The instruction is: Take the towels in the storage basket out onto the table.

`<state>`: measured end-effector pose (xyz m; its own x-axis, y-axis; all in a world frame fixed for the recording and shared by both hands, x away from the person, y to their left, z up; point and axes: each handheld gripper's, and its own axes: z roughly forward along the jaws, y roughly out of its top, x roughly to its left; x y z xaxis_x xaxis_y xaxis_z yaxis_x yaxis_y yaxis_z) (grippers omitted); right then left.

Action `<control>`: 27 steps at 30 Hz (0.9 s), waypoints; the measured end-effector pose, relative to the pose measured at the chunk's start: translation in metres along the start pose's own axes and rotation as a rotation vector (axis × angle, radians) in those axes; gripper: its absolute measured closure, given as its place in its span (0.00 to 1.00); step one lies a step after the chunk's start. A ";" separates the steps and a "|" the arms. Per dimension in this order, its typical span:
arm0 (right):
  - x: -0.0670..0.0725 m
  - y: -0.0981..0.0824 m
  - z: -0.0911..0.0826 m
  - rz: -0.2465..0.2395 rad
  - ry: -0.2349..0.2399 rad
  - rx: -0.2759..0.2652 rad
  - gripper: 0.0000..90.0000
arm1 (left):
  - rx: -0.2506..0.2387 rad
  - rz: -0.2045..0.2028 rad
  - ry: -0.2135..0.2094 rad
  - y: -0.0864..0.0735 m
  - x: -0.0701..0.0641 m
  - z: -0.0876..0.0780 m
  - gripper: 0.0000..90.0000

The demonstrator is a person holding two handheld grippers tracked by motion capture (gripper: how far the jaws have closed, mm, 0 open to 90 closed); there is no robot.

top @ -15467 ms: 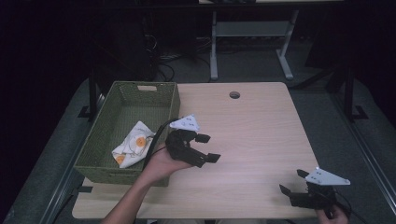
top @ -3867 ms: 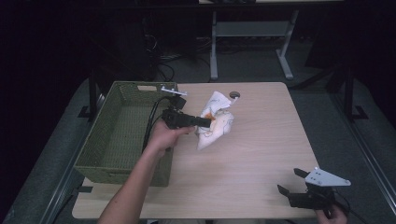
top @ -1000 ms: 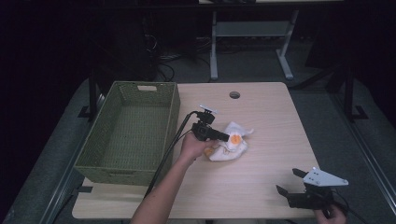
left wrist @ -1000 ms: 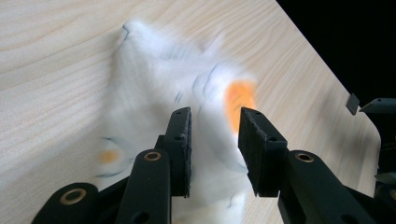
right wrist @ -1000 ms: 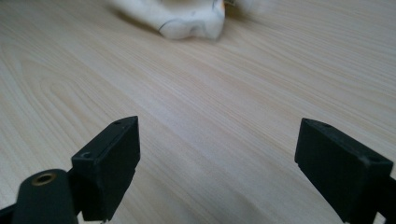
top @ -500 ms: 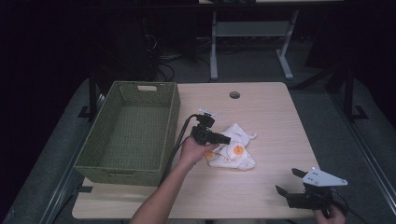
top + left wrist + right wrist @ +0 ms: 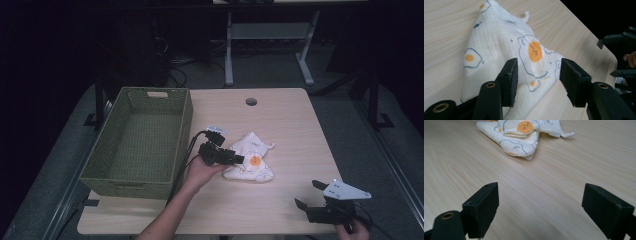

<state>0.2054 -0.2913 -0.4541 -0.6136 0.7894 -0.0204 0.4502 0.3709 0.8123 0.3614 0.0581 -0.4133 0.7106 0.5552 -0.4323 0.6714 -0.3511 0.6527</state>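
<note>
Right gripper [image 7: 311, 196], nearest the person, at about five o'clock on the table [image 7: 285, 120] near its front edge: jaws spread wide, nothing between them, bare wood ahead of them in the right gripper view [image 7: 539, 202]; a hand [image 7: 356, 231] holds it from below, grey three-cornered plate on top. Left gripper [image 7: 239, 160], near the table's middle, held in the left hand [image 7: 200, 172], cable trailing back toward the front edge: jaws parted about halfway, having just been opening. In the left gripper view [image 7: 537, 77] the two black pads stand apart over the near edge of the cloth [image 7: 506, 47]; the left pad sits against the fabric, the right pad clear of it, no pinch on the cloth. Cloth [image 7: 250, 160], white with fried-egg print, lying crumpled flat on the wood just at three o'clock of the left gripper's tips, well apart from the right gripper; also seen far ahead in the right gripper view [image 7: 521, 135]. Woven green basket [image 7: 187, 120] at nine o'clock on the table, its right wall near the left hand. Round hole [image 7: 251, 101] in the tabletop at twelve o'clock, near the far edge.
</note>
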 end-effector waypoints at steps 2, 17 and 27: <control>0.000 0.000 0.000 0.001 0.001 -0.001 0.15 | 0.000 0.010 0.002 -0.003 -0.002 -0.002 0.54; 0.001 0.000 0.000 -0.004 -0.006 0.005 0.15 | -0.025 0.037 -0.030 -0.024 -0.018 -0.022 0.47; 0.005 0.002 -0.001 -0.016 -0.012 0.008 0.15 | -0.020 0.073 -0.021 -0.052 -0.029 -0.038 0.43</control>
<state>0.2027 -0.2866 -0.4520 -0.6127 0.7893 -0.0401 0.4458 0.3871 0.8071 0.2979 0.0889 -0.4116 0.7619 0.5129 -0.3955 0.6133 -0.3749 0.6952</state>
